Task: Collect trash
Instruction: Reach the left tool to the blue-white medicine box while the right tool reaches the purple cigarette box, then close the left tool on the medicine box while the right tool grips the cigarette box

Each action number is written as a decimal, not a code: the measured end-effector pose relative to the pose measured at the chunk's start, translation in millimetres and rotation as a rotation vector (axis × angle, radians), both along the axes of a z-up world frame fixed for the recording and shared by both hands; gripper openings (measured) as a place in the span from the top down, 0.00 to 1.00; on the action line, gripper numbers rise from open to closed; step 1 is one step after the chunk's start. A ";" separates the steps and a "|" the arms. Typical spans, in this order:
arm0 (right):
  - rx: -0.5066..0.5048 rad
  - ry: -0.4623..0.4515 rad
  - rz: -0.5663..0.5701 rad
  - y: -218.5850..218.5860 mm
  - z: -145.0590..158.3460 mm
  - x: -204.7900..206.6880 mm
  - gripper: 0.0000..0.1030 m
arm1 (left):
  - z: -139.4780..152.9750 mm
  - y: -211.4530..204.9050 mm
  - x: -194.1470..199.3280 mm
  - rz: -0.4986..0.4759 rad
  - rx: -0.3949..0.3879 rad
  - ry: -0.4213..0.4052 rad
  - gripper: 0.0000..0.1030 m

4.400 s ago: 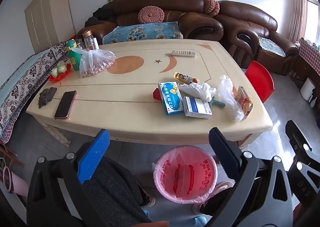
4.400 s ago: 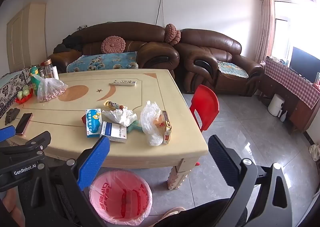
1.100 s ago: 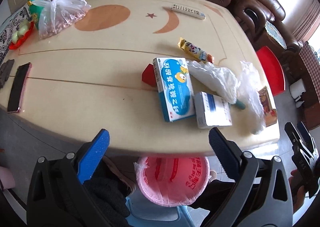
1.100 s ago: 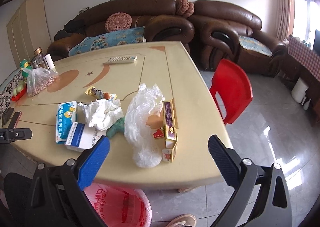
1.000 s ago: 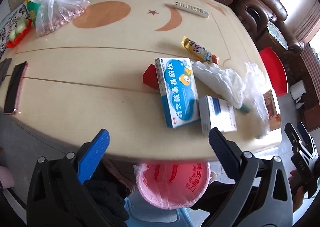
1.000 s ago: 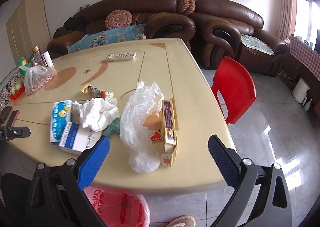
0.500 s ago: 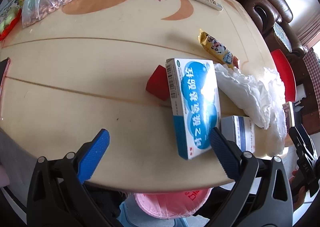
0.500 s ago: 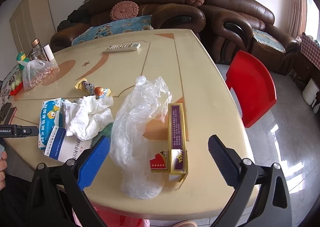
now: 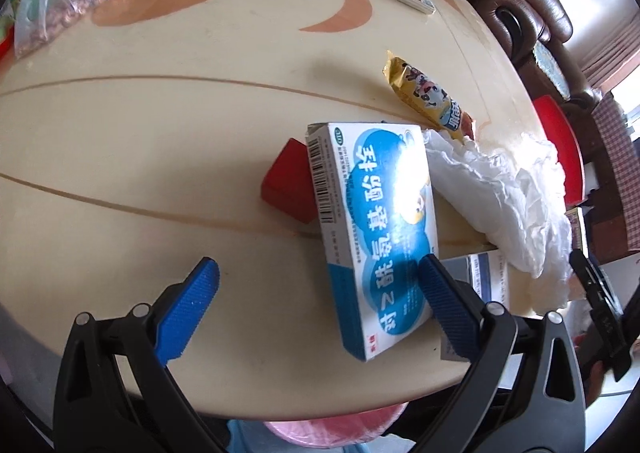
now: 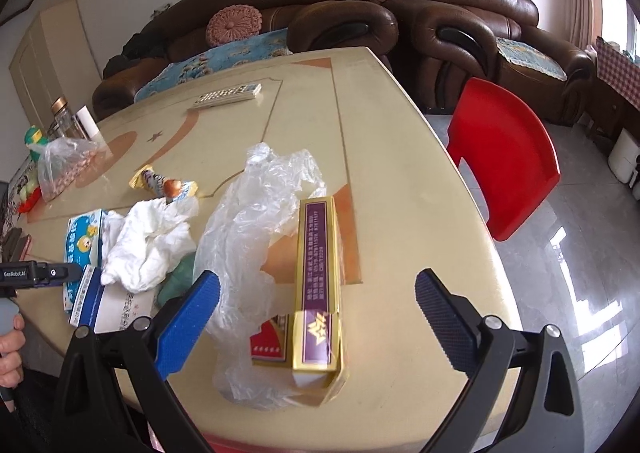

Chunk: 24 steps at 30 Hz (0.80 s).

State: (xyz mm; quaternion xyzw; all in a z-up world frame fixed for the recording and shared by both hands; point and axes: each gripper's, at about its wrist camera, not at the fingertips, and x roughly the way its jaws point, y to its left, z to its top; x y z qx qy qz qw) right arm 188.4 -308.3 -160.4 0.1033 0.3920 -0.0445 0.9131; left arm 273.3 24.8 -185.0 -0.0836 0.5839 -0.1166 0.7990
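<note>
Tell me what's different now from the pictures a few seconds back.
Both grippers came in from back by the pink bin to low over the table. The left gripper now hangs open by the blue medicine box; the right gripper hangs open over the gold carton and clear plastic bag. Nothing has been gripped. The trash lies where it did.

Gold carton between spread fingers, plastic bag beside

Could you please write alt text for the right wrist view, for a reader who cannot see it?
The open right gripper hovers over a gold and purple carton lying beside a crumpled clear plastic bag on a cream table. Further left lie white tissue and medicine boxes.
</note>
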 end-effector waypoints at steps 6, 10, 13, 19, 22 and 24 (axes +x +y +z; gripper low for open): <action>0.024 -0.006 0.008 -1.2 -3.4 7.7 0.13 | -2.1 -3.7 5.1 -0.009 -0.024 -0.027 0.06; 0.044 -0.012 0.018 -2.4 -5.4 10.1 0.29 | -2.1 -1.3 6.7 0.003 -0.050 -0.040 0.06; 0.053 -0.016 0.018 -3.3 -6.1 10.6 0.36 | -2.2 -2.3 5.6 0.006 -0.052 -0.045 0.06; 0.070 -0.026 0.027 -4.7 -6.2 10.3 0.51 | 0.1 -6.0 2.3 -0.018 -0.080 -0.037 0.21; 0.068 -0.021 0.027 -4.7 -7.5 10.5 0.55 | 1.4 -8.9 0.5 -0.035 -0.093 -0.028 0.27; 0.070 -0.019 0.022 -6.2 -8.5 10.7 0.57 | 1.6 -10.7 -0.4 -0.046 -0.106 -0.022 0.30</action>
